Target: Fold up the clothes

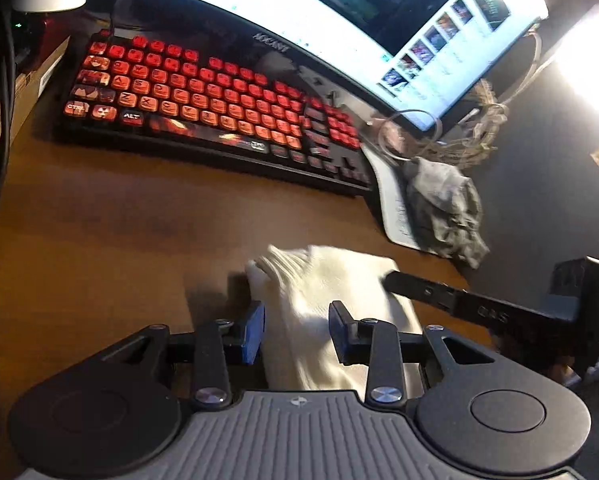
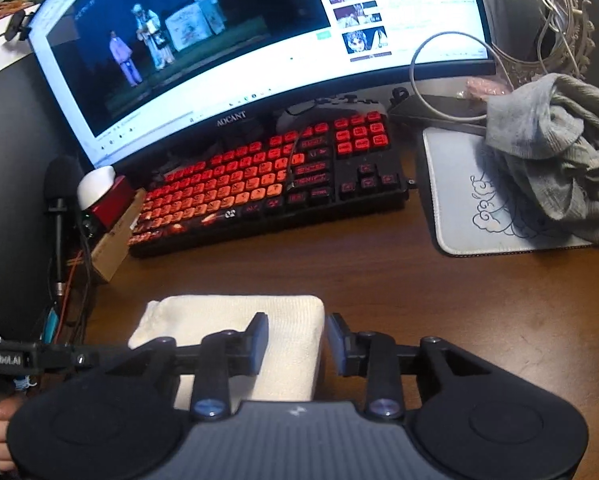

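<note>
Both grippers, left gripper (image 1: 297, 330) and right gripper (image 2: 297, 342), parted over white cloth (image 2: 235, 320), gripping nothing. Pinch matching corners, fold evenly on tabletop (image 2: 419, 300).

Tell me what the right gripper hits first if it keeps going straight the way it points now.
Most likely the folded white knitted cloth on the brown wooden desk, which lies just beyond the right gripper, partly between its jaws. Past it stands the red-lit black keyboard, though depth is hard to judge here.
</note>
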Demonstrator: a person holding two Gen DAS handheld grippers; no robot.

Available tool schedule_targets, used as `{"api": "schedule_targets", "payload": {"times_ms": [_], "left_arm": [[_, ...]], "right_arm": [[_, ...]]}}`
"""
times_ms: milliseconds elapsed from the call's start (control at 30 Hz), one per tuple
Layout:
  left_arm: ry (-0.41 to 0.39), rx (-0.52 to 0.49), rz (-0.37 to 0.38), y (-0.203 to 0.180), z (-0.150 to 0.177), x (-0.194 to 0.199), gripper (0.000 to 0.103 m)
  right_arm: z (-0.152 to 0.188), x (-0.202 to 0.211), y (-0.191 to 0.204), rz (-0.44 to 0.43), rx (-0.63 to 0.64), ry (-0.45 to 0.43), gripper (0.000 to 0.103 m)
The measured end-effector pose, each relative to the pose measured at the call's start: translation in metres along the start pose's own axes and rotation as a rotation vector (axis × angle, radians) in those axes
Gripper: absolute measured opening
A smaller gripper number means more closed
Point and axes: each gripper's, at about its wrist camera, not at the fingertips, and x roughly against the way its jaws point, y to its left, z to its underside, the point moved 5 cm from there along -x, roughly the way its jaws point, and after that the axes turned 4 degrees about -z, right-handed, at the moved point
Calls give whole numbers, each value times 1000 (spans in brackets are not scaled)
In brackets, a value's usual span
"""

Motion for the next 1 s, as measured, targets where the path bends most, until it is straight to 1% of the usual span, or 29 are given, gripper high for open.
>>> {"api": "schedule_targets", "payload": {"times_ms": [67,333,600,700,833,1000], "left_arm": [[13,14,9,1,0,-3,27],[20,24,22,2,17,9,27],[44,19,49,0,50,24,27],[38,1,37,-4,64,30,27],[48,9,54,-6,82,38,27],[51,-4,64,-10,103,49,27]], "right_arm": [[0,-2,0,1,-9,6,31],[13,9,5,7,-20,10,32],[36,29,13,6,-31,18,32],[48,36,16,-5,-50,31,32],[66,49,21,-13,-72,35,32],[88,66,28,-18,-99,41,33]]}}
